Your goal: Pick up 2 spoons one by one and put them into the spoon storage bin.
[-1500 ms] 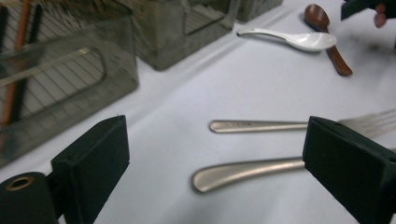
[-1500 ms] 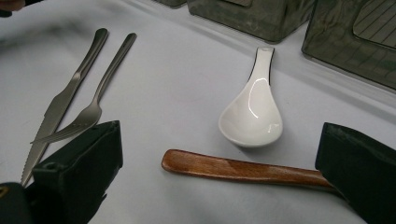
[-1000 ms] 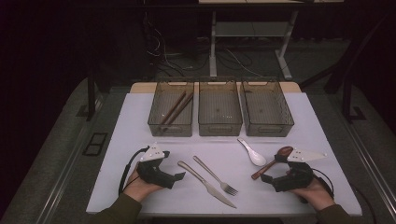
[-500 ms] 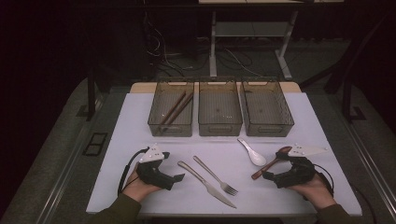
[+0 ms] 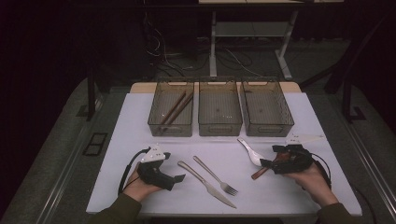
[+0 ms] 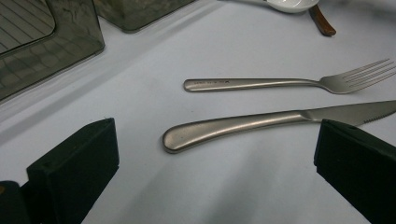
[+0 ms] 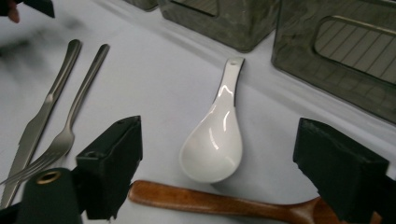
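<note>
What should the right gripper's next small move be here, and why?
Probably ease forward and down onto the white spoon. The right gripper, whose jaws have just been closing, is open with nothing clamped; the spoon lies between the jaws, and the wooden spoon lies just below.

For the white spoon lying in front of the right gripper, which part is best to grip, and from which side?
Probably the white spoon by its narrow, flat handle, coming from above with a jaw on each long edge. The bowl is wide and rounded, and its end lies close against the wooden spoon. The right gripper is open, its jaws having just been closing, nothing pinched.
</note>
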{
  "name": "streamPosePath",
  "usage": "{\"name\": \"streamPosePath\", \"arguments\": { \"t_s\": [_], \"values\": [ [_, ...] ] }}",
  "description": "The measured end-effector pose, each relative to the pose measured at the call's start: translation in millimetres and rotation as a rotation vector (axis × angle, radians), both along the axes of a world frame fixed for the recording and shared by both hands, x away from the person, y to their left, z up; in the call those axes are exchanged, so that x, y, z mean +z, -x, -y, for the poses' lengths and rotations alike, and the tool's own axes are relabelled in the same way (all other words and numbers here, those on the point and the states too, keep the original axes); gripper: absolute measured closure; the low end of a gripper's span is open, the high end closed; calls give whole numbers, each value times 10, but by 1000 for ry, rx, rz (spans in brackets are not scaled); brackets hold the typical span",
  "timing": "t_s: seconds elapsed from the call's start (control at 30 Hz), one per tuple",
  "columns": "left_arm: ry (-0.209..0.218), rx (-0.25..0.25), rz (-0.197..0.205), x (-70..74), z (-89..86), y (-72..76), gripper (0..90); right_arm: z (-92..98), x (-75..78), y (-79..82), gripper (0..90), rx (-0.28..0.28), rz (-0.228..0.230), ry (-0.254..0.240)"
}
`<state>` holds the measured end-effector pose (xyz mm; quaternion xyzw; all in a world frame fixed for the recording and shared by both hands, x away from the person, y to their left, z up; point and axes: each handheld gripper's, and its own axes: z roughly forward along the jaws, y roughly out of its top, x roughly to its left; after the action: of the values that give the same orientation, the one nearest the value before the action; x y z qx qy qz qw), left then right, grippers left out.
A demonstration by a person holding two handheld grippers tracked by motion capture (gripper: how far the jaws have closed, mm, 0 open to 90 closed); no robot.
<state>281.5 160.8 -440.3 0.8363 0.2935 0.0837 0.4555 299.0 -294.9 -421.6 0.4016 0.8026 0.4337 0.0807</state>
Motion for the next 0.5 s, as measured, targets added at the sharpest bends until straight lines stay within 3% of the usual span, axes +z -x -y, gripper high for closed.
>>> {"name": "streamPosePath", "arguments": {
  "t_s": [0.37, 0.5],
  "values": [
    [0, 0, -7, -4, 2, 0, 0, -118, -25, -293, 312, 6, -40, 24],
    [-1, 0, -9, -7, 5, -2, 0, -182, -47, -406, 439, -3, -60, 29]
  ]
}}
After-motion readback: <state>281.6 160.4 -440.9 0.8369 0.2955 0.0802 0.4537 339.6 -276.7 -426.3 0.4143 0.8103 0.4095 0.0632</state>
